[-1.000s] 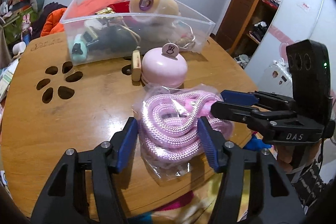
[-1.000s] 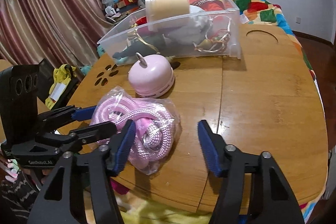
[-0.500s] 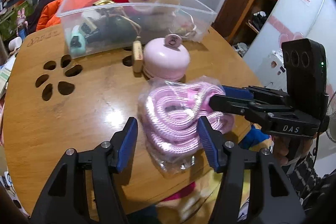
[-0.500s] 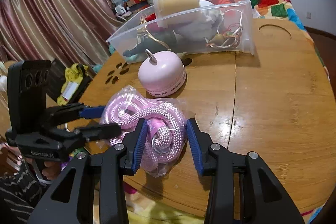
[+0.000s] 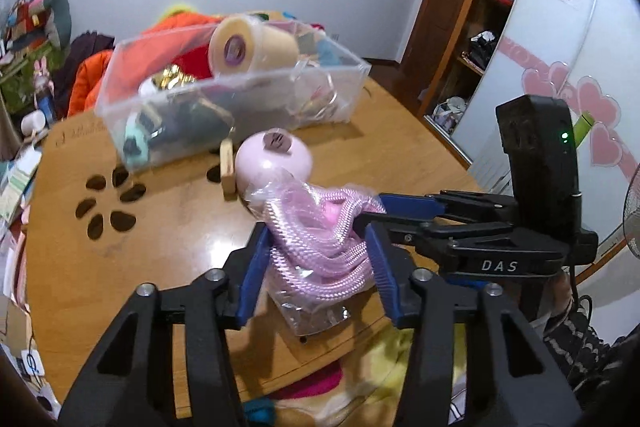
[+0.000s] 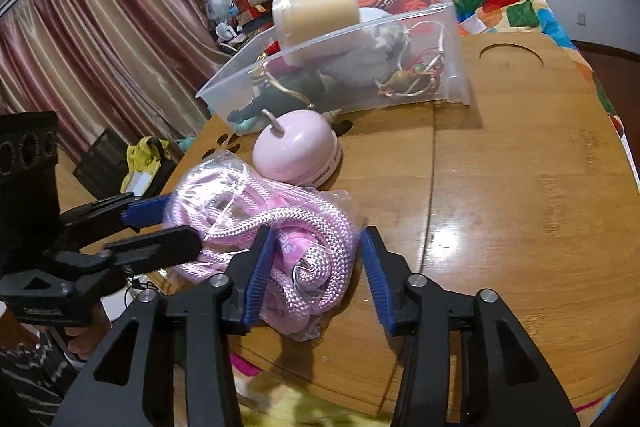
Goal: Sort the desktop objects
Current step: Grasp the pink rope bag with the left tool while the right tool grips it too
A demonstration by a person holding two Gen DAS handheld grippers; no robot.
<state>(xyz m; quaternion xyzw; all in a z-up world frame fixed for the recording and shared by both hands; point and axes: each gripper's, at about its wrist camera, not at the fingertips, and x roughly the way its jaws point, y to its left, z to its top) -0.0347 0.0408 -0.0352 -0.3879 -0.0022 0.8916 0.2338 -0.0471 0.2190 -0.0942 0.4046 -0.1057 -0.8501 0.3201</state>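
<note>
A pink rope in a clear plastic bag is lifted off the wooden table's near edge. My left gripper is shut on one side of the bag. My right gripper is shut on its other side; its fingers come in from the right. A pink dome-shaped object stands just behind the bag. A clear plastic bin full of small items stands at the back, with a beige cup lying across its rim.
A small wooden block lies left of the dome. Paw-shaped cut-outs pierce the table's left part, and a round cut-out its far right. Clothes and clutter lie beyond the table; a wardrobe stands right.
Both grippers have closed on the rope bag and raised it off the table; half a second ago it lay on the wood between wider jaws.
</note>
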